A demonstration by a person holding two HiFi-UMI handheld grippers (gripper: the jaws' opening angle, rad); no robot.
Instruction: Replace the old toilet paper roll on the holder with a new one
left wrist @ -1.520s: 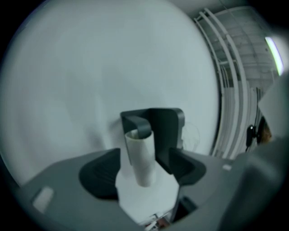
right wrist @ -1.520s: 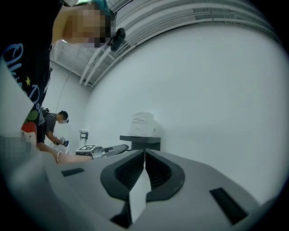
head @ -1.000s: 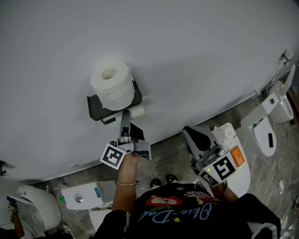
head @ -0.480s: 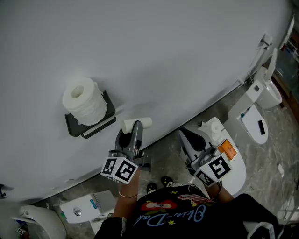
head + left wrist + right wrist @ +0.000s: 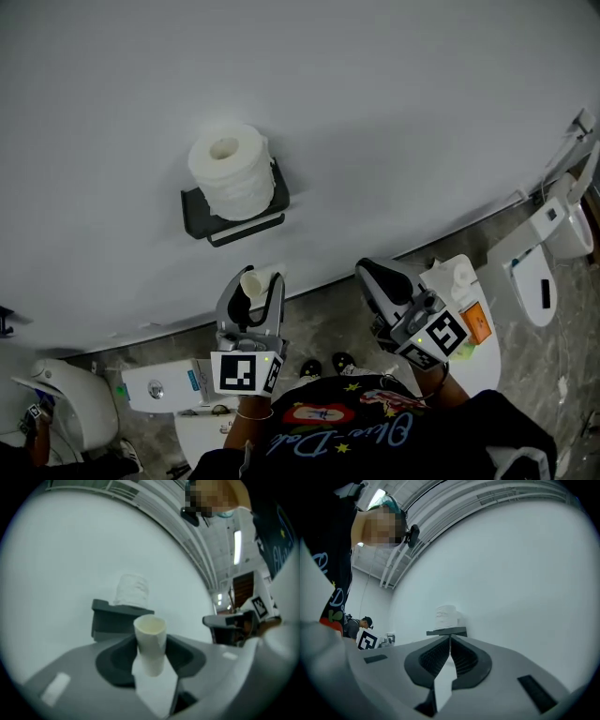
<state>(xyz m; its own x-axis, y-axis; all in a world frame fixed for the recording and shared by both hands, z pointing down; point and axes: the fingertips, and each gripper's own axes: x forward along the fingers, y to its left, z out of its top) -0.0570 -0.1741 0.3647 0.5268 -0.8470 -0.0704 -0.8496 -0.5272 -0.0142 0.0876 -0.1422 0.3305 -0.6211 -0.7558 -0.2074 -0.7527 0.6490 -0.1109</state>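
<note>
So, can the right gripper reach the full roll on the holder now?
Probably yes: the right gripper is empty, nothing stands between it and the toilet paper roll, but its shut jaws must open.

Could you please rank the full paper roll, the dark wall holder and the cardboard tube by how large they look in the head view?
1. Full paper roll, largest.
2. Dark wall holder: wider than the roll but partly hidden behind it, so this place is unsure.
3. Cardboard tube, clearly smallest, though nearer the camera.
</note>
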